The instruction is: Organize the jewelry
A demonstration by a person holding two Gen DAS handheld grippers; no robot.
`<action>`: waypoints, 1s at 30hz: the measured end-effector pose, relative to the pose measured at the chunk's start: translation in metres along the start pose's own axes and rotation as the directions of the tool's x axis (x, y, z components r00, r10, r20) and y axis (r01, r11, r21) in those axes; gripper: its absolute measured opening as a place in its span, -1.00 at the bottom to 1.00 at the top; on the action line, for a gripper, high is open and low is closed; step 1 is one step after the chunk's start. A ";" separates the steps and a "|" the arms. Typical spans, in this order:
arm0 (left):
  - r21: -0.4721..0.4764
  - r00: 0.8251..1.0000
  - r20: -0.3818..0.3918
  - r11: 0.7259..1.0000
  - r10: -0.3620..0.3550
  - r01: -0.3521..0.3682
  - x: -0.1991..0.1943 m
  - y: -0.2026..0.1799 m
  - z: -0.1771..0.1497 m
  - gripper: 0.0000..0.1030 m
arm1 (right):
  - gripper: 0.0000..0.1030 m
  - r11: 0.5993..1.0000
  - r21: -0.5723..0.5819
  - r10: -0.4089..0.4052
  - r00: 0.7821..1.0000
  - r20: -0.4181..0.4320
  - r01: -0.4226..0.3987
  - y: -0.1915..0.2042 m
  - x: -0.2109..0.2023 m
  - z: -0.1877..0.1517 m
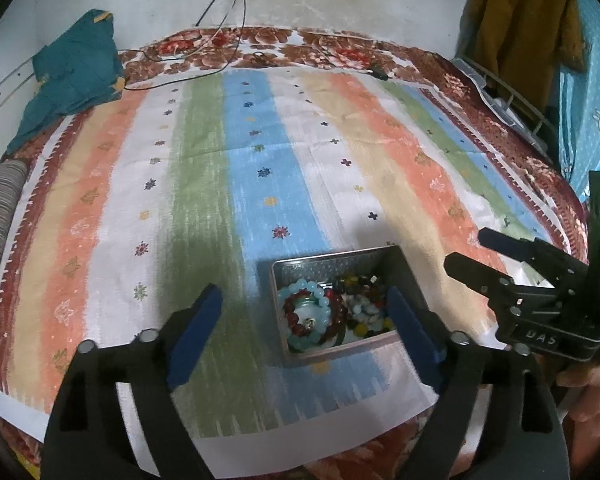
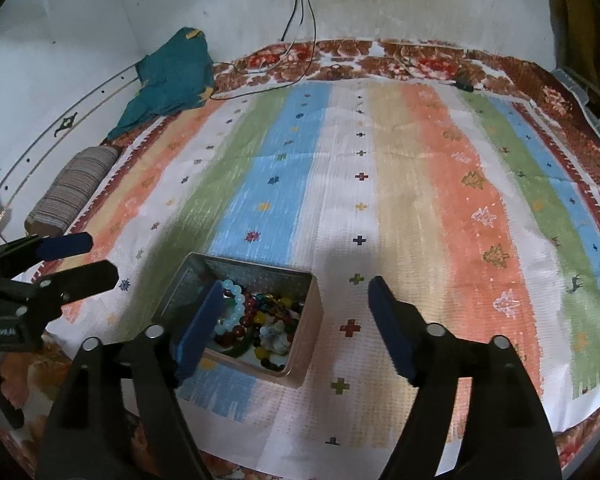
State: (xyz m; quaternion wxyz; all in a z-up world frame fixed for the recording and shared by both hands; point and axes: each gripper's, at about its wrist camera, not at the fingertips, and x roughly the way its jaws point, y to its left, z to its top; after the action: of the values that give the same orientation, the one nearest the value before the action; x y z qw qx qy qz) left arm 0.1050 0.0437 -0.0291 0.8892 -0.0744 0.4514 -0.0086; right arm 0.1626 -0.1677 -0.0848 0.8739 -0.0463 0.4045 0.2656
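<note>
tin box [image 1: 342, 350] of beaded bracelets [image 1: 309, 312] | sitting between both grippers, collecting jewelry | left gripper [image 1: 304, 330], right gripper [image 2: 296, 328]: jaws gaping wide, holding nothing

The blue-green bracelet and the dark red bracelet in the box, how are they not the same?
The blue-green bracelet has pale, milky beads; the dark red bracelet has deep, dark ones. The blue-green beads look bigger than the dark red beads. The blue-green bracelet lies toward the far wall of the metal box, and the dark red bracelet lies nearer and overlaps it. Both are rings of round beads, lying in the same box, touched by neither gripper.
</note>
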 end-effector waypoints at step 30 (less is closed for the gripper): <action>0.036 0.995 0.086 0.998 0.047 -0.050 -0.033 -0.026 -0.034 0.89 | 0.89 0.998 -0.056 -0.011 0.995 0.100 0.017 0.002 -0.048 -0.034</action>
State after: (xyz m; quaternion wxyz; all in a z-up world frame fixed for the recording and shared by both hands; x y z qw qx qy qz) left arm 0.0596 0.0162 -0.0189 0.9087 -0.0467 0.4147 0.0076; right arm 0.1131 -0.1968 -0.0725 0.8931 -0.0605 0.3525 0.2727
